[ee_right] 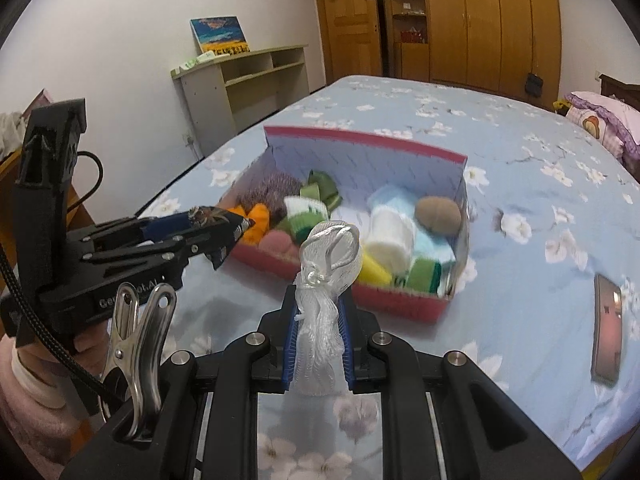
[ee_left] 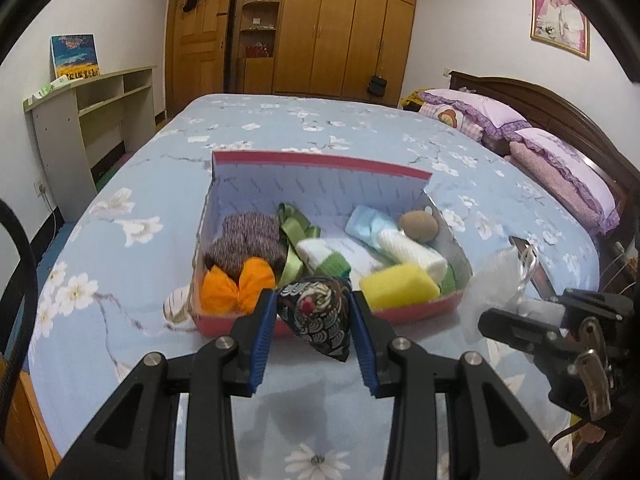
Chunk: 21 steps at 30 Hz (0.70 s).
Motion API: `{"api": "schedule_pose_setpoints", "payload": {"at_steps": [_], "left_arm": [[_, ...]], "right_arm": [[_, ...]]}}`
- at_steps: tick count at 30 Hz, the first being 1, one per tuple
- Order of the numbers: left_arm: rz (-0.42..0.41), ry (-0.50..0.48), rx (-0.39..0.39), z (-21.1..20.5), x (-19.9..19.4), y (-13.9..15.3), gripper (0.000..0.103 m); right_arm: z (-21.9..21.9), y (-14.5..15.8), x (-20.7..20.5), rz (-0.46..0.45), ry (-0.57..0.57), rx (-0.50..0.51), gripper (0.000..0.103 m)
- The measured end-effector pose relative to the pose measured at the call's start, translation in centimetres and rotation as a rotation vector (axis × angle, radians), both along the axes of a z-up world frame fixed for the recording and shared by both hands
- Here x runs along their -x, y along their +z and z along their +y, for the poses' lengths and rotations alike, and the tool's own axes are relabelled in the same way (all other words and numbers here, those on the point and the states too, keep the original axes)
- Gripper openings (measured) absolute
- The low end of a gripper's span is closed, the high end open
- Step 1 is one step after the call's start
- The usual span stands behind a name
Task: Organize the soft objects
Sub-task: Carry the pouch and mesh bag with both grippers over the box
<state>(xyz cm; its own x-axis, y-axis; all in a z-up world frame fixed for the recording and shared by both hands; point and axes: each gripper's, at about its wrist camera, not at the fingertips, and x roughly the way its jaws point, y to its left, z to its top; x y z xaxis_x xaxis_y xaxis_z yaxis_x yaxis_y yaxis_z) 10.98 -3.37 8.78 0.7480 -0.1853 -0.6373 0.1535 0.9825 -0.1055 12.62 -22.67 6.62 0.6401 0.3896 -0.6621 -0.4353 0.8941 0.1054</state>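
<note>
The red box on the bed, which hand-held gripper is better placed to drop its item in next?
Probably the left hand-held gripper: its patterned pouch hangs right at the red box's near rim. The right hand-held gripper, clamping a white mesh bag, sits farther back.

Left gripper (ee_right: 236,226) body, side facing the right wrist camera: white lettering, partly hidden behind a metal clip (ee_right: 136,344); the legible parts are "Ge" at the start and "ot.AI" at the end, the middle letters covered.
Box (ee_left: 320,160) inner walls: rows of small printed marks, too small and blurred to read.
Green packet (ee_right: 198,62) on the shelf unit's top, near its left corner: printing too small to read.
Phone (ee_right: 606,326) near the bed's right edge: no readable marks on it.
Elsewhere: no other readable text, number or sign in either view.
</note>
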Motion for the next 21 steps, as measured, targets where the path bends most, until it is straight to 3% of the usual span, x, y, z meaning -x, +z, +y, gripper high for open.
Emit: {"api": "schedule_pose_setpoints", "payload": {"at_steps": [13, 21], "left_arm": [[-0.033, 0.011, -0.034, -1.0, -5.4, 1.6, 0.038], [-0.014, 0.019, -0.043, -1.5, -9.3, 0.5, 0.038]], "right_arm": [[0.3, 1.0, -5.2, -0.037, -0.027, -0.051, 0.019], [0.3, 0.3, -8.1, -0.037, -0.044, -0.065, 0.019]]}}
